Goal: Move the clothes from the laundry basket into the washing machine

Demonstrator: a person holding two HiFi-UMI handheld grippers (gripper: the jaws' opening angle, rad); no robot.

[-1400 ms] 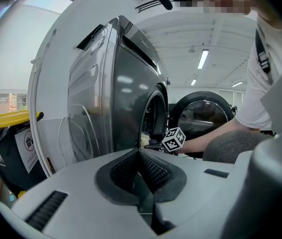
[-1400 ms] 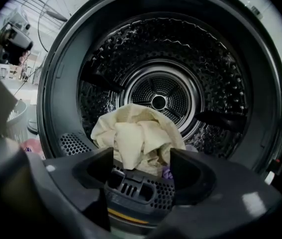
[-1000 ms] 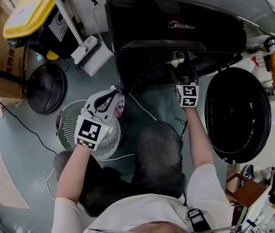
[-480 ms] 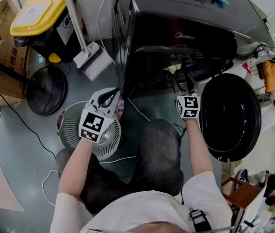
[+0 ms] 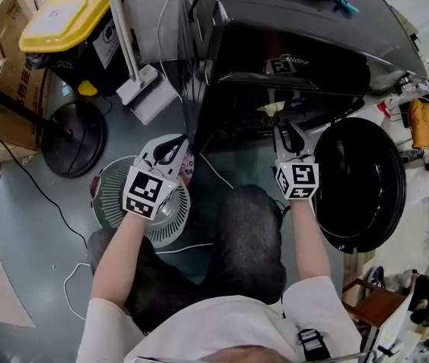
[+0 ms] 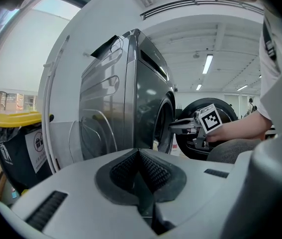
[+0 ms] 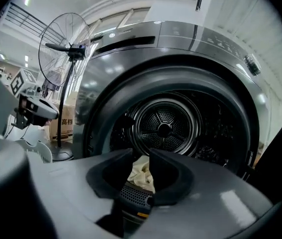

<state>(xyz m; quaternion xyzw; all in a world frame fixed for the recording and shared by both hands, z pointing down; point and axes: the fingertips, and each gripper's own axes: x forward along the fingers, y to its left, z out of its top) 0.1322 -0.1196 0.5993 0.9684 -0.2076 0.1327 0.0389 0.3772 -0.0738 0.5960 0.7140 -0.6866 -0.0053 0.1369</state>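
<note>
One pale cloth (image 7: 141,171) lies at the lower lip of the drum (image 7: 165,128), inside the washing machine (image 5: 290,44), so this piece appears to be already delivered. The right gripper (image 5: 288,131) is in front of the round opening and points into it. Its jaws have just been closing and now stand only a narrow slit apart. The pale cloth shows through this slit but lies beyond the jaws, and the pads do not press on it, so this gripper seems to be empty.

A pinkish cloth (image 5: 188,166) is in the white laundry basket (image 5: 108,195), at the side nearer to the machine. The left gripper (image 5: 172,151) hovers over the basket, just beside the pinkish cloth, with its jaws together and nothing between them. Probably it waits there to take the next piece.

The door (image 5: 362,180) is swung fully open to the person's right, so the mouth of the drum is free, but its rim and the door's edge are near the right gripper. The basket stands on the floor close to the machine's front corner, which keeps the way short. The person's knee (image 5: 248,233) is between the two grippers, and a thin cable (image 5: 216,166) crosses the floor there. The fan base (image 5: 70,138) and the bin with a yellow lid (image 5: 63,13) stand well apart from this way.
</note>
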